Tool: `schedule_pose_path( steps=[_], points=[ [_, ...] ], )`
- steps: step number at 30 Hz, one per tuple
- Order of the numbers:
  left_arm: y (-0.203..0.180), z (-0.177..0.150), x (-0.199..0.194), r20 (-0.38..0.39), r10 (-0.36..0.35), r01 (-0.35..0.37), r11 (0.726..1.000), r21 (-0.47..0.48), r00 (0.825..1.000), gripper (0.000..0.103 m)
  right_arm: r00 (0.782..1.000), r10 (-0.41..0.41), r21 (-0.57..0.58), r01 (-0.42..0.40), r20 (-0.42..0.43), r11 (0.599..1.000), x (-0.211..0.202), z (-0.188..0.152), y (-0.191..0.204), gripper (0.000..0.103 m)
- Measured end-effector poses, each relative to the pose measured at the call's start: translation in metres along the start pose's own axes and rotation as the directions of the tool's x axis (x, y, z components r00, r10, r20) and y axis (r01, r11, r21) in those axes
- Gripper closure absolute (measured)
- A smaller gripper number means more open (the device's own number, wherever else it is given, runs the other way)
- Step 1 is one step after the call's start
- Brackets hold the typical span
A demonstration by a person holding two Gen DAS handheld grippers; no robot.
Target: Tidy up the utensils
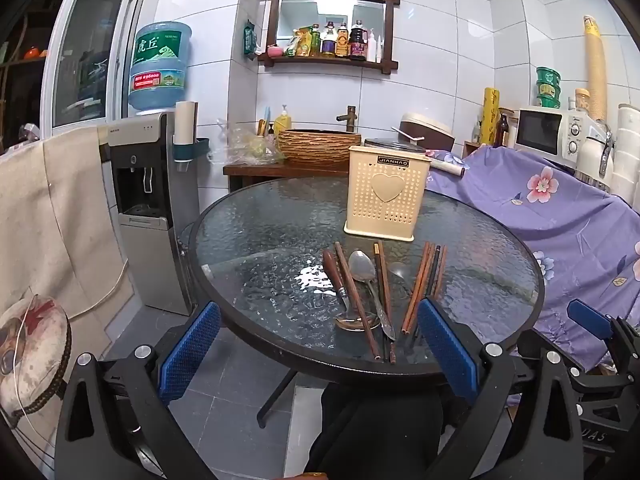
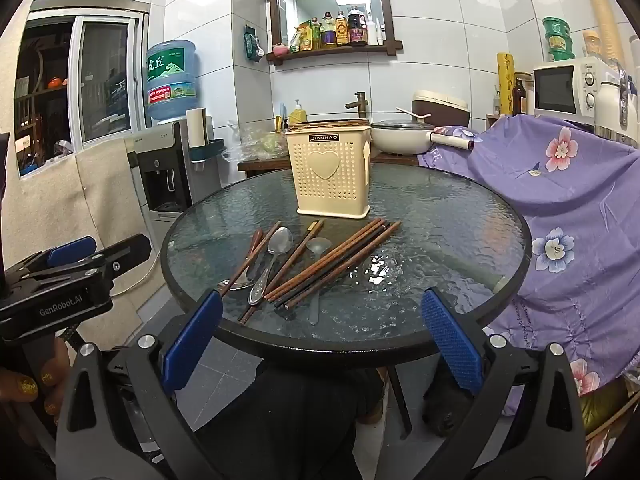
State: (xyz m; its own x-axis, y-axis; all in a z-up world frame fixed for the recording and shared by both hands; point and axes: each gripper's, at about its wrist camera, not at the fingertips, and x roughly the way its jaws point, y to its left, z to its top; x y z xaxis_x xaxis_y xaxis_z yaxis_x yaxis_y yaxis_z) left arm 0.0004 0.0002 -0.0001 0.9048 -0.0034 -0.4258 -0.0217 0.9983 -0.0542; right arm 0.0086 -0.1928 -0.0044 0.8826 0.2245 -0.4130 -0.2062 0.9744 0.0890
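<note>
Both hand-held grippers, left [image 1: 318, 354] and right [image 2: 322, 338], tilt slightly downward at the tabletop's [image 2: 460, 208] near edge, jaws spread wide, grasping nothing. Ahead lie two metal spoons [image 2: 269, 264], several wooden chopsticks [image 2: 332, 258], and beyond them one cream utensil holder [image 2: 330, 170].

Walls: white glossy tiles [image 1: 432, 80] are laid in large rectangles, with bright reflections.
Floor: grey tiles [image 1: 236, 376] are seen below the table.
Window: a white-framed sliding window [image 1: 86, 56] is set at the left; shelves are seen dimly behind it.
Wall shelf: a dark wooden frame [image 1: 330, 28] is hung on the wall and lined with bottles.
Table: a round textured-glass top [image 2: 460, 216] is edged in black.
Water dispenser: a grey unit [image 1: 148, 208] is topped with a blue bottle [image 1: 160, 66].
Basin: a woven-look bowl [image 1: 318, 146] is placed under a bronze tap.
Right side: a purple floral cloth [image 2: 560, 184] is draped below a white microwave [image 2: 564, 88].
</note>
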Motion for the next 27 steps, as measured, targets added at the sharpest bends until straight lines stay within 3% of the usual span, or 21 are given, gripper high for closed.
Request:
schedule_pose_path(
  steps=[27],
  points=[
    [0.0033, -0.0017, -0.0004, -0.006, -0.009, 0.009, 1.000, 0.000, 1.000, 0.006, 1.000, 0.000, 0.000, 0.000, 0.000, 1.000, 0.0015, -0.0009, 0.0011, 0.005]
  ],
)
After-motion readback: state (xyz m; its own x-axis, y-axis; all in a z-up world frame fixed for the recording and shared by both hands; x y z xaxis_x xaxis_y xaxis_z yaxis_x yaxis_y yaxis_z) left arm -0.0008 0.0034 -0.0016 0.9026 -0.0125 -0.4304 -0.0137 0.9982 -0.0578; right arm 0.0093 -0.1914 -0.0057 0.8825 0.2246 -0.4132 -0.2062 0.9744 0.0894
